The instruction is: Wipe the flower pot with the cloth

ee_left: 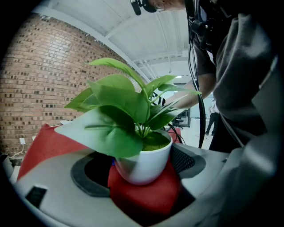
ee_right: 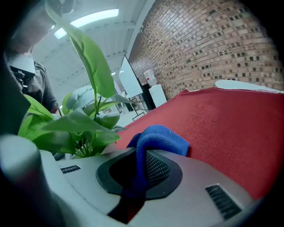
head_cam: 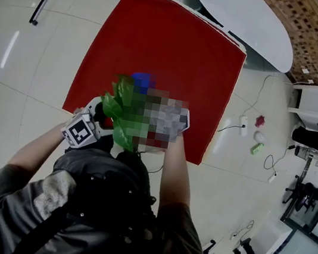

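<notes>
A small white flower pot (ee_left: 144,164) with a green leafy plant (ee_left: 120,104) sits between the jaws of my left gripper (ee_left: 143,175), which is shut on it. In the head view the plant (head_cam: 121,108) is held up over the near edge of a red mat (head_cam: 158,57), beside the left gripper (head_cam: 89,127). My right gripper (ee_right: 135,177) is shut on a blue cloth (ee_right: 155,139), which folds over one jaw, right next to the plant's leaves (ee_right: 77,126). The blue cloth (head_cam: 143,81) peeks out above the plant. A mosaic patch hides the right gripper in the head view.
The red mat lies on a pale tiled floor (head_cam: 29,71). A white oval table (head_cam: 244,17) stands beyond the mat. A power strip (head_cam: 244,125) and small items lie on the floor to the right, near a white cabinet (head_cam: 314,106). A brick wall (ee_right: 213,48) rises behind.
</notes>
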{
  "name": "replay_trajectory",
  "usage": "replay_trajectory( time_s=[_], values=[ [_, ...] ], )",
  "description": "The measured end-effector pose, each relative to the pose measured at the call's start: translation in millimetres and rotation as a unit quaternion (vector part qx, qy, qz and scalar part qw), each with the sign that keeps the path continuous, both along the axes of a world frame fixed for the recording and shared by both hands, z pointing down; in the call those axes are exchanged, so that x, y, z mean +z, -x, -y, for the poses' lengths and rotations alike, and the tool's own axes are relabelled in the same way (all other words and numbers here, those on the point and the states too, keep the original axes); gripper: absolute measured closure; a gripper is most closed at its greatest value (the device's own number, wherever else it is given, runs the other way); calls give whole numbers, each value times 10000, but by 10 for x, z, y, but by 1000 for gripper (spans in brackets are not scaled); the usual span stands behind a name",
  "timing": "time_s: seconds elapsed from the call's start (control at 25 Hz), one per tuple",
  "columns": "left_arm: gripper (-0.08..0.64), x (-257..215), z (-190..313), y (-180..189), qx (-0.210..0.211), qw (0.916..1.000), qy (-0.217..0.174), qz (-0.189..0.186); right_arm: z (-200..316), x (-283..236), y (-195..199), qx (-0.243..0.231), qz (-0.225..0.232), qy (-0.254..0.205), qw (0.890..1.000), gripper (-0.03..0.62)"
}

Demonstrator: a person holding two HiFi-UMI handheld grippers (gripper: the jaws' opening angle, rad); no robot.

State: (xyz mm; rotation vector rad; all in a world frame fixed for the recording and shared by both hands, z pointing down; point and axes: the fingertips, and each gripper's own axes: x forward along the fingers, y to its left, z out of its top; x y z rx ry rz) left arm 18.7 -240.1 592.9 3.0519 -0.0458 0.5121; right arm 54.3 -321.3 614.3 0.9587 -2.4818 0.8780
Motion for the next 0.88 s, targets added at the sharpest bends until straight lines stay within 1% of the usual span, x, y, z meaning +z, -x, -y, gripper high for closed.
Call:
replay_trajectory(
  time_s=[0.08, 0.16, 0.32, 0.48, 0.56, 0.68, 0.8, 0.88],
  values=[
    [120, 0, 1, 1, -15, 10000, -2, -20, -24, 73, -5, -53, -239, -26, 9997, 534],
    [120, -6, 0, 3, -51, 10000, 10, -13, -40, 103, -15, -28, -361, -106, 9993, 534],
    [120, 7, 2, 0, -153, 9999, 21, -60, -66, 111, -47, 131, -435, -181, 9988, 534],
    [120, -26, -11, 7, -270, 9996, 27, -52, -140, 67, -127, 426, -503, -220, 9976, 534],
    [120, -15, -9, 8, -381, 9993, -32, -46, -197, 40, -204, 639, -571, -258, 9960, 534],
    [98, 44, 14, 34, -529, 9983, -257, 40, -304, 49, -402, 1109, -690, -297, 9910, 534],
    [100, 74, 4, 126, -479, 9977, -456, 133, -411, 7, -596, 1669, -762, -376, 9823, 534],
    [100, 75, -37, 204, -555, 9970, -501, 202, -530, -54, -740, 1989, -815, -452, 9756, 534]
  ],
)
